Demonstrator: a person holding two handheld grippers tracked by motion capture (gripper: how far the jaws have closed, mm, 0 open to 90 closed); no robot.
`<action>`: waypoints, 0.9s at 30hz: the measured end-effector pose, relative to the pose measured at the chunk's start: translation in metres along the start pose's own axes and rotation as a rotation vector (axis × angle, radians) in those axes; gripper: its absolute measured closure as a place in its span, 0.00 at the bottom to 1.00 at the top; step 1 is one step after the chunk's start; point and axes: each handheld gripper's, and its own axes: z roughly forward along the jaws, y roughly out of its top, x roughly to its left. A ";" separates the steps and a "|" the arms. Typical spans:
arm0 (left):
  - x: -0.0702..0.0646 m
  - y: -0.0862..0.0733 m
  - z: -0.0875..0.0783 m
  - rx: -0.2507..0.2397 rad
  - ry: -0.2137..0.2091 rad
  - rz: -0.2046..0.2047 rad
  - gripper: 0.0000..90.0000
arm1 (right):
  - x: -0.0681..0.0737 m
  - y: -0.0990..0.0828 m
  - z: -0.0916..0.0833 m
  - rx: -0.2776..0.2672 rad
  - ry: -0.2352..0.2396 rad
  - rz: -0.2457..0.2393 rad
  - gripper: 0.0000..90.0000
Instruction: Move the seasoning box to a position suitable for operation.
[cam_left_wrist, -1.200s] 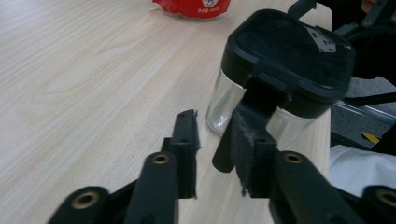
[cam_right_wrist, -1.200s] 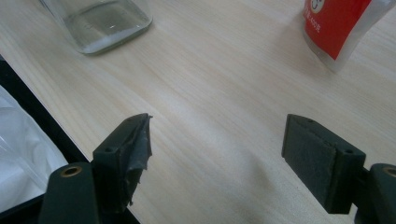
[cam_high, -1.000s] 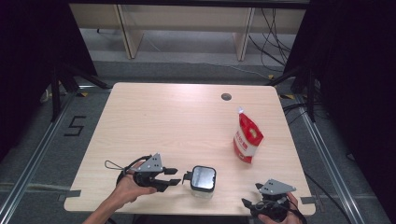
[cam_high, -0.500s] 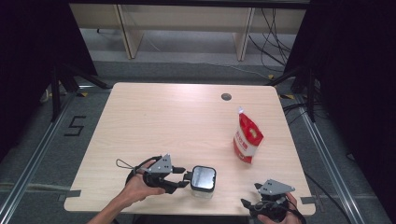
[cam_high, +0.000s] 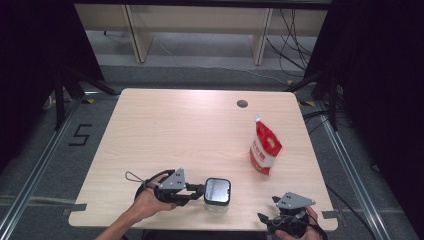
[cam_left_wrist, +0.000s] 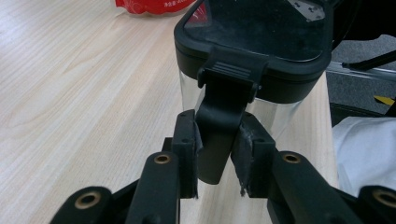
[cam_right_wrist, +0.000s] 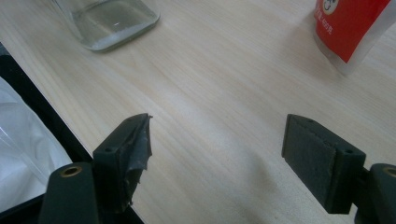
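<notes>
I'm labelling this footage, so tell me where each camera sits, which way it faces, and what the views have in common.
High view: above the table's near side, facing forward and down; forearms, left gripper, right gripper.
Left gripper view: on that gripper, along jaws pinching the container's lid latch; white sleeve at right.
Right gripper view: on the right gripper, low across the table, jaws apart.
Shared: container and red pouch in all three.

Even overhead light fell on the pale wooden counter (cam_high: 190, 135), while the floor and side walls around it stayed dark. Shadows were short and soft. The high view was slightly grainy. In both gripper views the near black jaws looked soft and the frame edges blurred.
</notes>
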 end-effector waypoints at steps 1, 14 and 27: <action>0.000 0.000 -0.002 0.010 0.006 0.007 0.79 | -0.001 0.000 0.001 -0.007 0.013 -0.007 0.28; -0.007 -0.008 -0.012 -0.001 0.010 -0.028 0.79 | -0.001 0.000 0.001 -0.008 0.013 -0.009 0.28; -0.007 -0.010 -0.019 -0.008 -0.001 -0.071 0.68 | 0.001 -0.001 -0.003 -0.002 -0.002 0.012 0.28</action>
